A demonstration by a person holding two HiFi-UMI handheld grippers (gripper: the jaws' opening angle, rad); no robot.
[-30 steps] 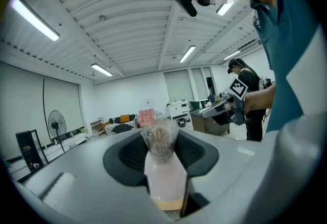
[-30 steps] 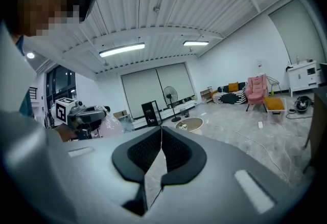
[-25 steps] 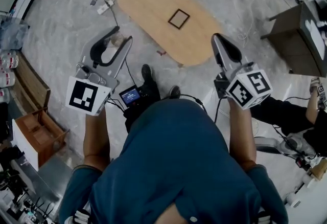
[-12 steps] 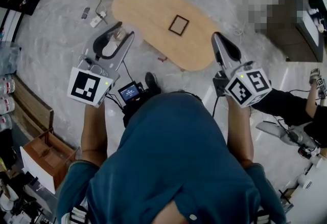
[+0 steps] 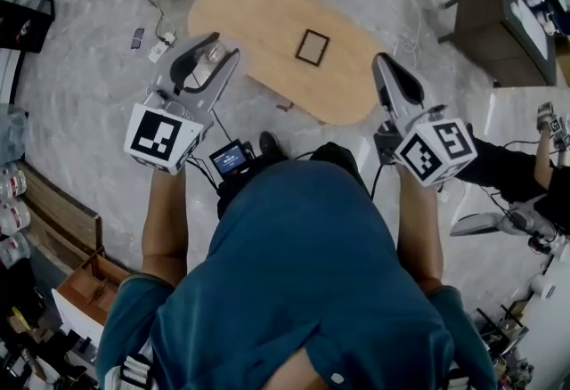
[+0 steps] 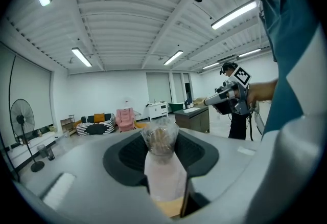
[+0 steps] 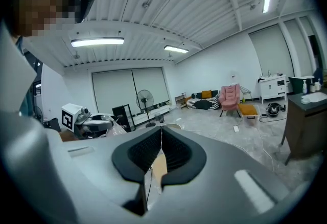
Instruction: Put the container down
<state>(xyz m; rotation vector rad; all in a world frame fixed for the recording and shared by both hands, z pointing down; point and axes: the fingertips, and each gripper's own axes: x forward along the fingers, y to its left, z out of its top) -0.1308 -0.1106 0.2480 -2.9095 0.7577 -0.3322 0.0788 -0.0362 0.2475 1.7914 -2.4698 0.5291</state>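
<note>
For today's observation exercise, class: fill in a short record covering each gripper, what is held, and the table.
left gripper: closed on the clear container
right gripper: jaws together, empty
table: oval, wooden, ahead of both grippers, dark square outline on top
task state: container held in the air, not yet set down

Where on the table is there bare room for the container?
The table is bare but for the square at its middle: free patches lie left of it, by the left gripper, and right of it, by the right gripper. Nothing crowds it.
</note>
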